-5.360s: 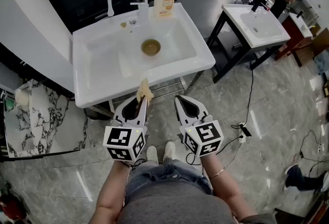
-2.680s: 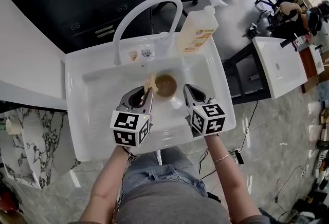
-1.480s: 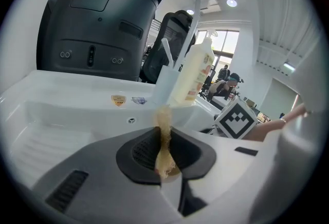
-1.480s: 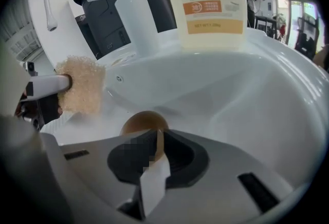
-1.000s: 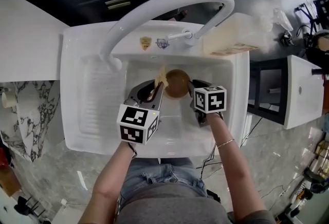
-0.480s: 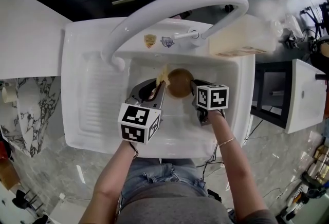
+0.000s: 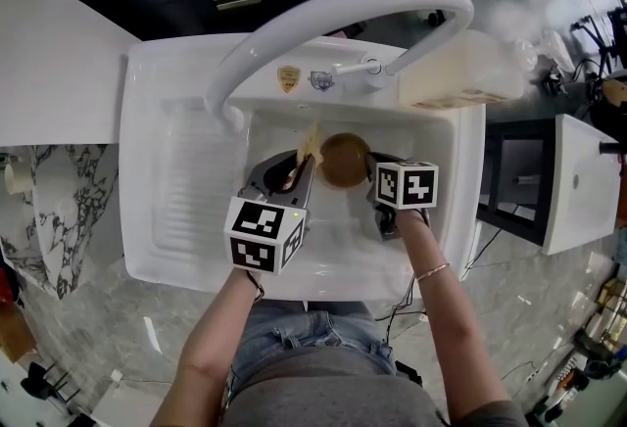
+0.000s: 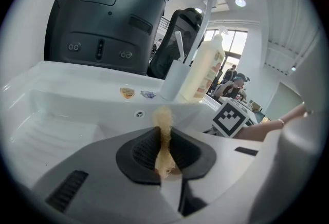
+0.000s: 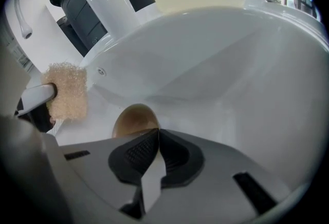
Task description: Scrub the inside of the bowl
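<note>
A brown bowl (image 7: 343,159) sits in the basin of the white sink (image 7: 147,219). My right gripper (image 7: 372,168) is at the bowl's right side, jaws shut on its rim; in the right gripper view the bowl (image 9: 134,120) shows just beyond the closed right gripper (image 9: 156,133). My left gripper (image 7: 302,163) is just left of the bowl, shut on a yellow sponge (image 7: 310,143) that sticks out past its tips. The sponge (image 8: 163,120) stands upright between the jaws of the left gripper (image 8: 163,140). It also shows in the right gripper view as a sponge (image 9: 66,90) beside the bowl.
A white arched faucet (image 7: 323,19) curves over the basin from the back. A soap pump bottle (image 7: 460,72) stands at the sink's back right corner. A ribbed drainboard (image 7: 181,190) lies left of the basin. A second sink (image 7: 583,180) is off to the right.
Both grippers came from in front of the sink into the basin and up to the bowl. In the last half second they barely moved.
</note>
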Demonstrator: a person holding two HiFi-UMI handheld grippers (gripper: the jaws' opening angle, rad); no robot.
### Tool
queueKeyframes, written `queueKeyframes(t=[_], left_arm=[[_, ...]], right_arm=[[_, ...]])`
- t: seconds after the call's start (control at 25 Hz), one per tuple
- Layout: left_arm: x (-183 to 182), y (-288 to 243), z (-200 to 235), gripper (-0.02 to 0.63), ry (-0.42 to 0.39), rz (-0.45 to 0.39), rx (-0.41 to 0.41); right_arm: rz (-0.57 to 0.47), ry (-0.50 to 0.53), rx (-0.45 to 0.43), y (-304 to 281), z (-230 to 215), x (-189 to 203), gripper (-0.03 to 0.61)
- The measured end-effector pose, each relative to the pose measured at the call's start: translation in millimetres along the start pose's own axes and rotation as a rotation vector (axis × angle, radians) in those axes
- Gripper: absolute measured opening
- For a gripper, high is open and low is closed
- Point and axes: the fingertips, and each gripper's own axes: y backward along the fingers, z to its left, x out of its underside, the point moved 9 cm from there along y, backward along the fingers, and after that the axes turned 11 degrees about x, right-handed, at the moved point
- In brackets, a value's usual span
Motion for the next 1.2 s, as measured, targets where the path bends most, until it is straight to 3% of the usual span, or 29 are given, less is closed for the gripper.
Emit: queueKeyframes(t=[0.32,0.64,1.2], left_arm=[[-1.3,9.3,-6.1,0.049,-0.021,-0.010,0.023],[-6.4,22.2,-20.2,0.049,-0.074,-0.027,0.065],[-35.2,54.5,-63.2,0.049,-0.237,-0.093,0.185]], right_arm=[[-0.003,-0.030,0.010,20.3,-0.8,0.6,0.017],[-0.084,-0.084,0.010,62.8,4.9,-1.6,0.015],[-0.254,-0.130,0.087,140.2,21.4,9.7,0.015]])
